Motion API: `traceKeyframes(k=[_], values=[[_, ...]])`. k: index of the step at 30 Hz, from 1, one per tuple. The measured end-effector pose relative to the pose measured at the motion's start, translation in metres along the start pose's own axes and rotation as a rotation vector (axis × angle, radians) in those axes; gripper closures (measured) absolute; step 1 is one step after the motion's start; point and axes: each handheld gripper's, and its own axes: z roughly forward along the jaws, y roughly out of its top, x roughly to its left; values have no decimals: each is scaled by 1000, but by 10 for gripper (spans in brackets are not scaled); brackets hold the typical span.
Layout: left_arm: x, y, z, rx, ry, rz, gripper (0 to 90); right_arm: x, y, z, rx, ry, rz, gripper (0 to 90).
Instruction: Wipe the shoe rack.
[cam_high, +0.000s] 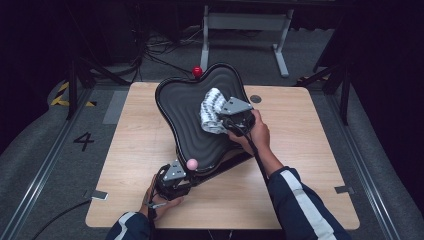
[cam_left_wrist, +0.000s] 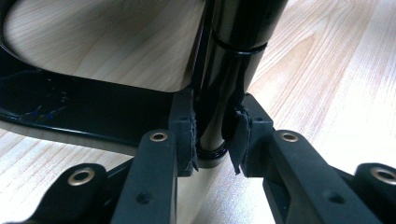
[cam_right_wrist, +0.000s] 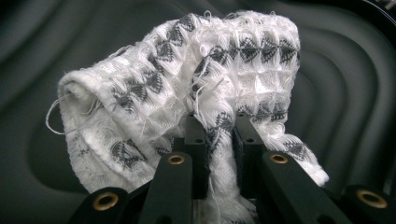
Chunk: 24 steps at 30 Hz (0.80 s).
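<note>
On the table (cam_high: 150, 165) a black wavy tray (cam_high: 185, 115) is standing tilted on its stand, and a person is wiping its ribbed face with a white-and-grey cloth (cam_high: 211, 116). The right gripper (cam_high: 227, 121) is pinching a bunched fold of that cloth between narrow jaws, pressing it against the tray's upper right part. The left gripper (cam_high: 181, 176) is clamping the dark post (cam_left_wrist: 219, 112) at the tray's near edge, just under a pink knob (cam_high: 192, 163), steadying it. To wipe well, I judge the right hand should be following the grooves with even pressure and keeping the fold deep in the jaws, while the left is holding firm so the tray is not rocking.
</note>
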Motion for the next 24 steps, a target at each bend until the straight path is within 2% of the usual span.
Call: traceKeyframes(k=[8,19,24], values=[[-1,0,0,2,6,-7,723,25,19,7,-29,48,-47,798],[-3,-1,0,0,16,-2,724,38,32,14,-64,93,-70,799],[-5,-2,-2,-2,26,6,726,37,35,15,-63,94,-67,797]])
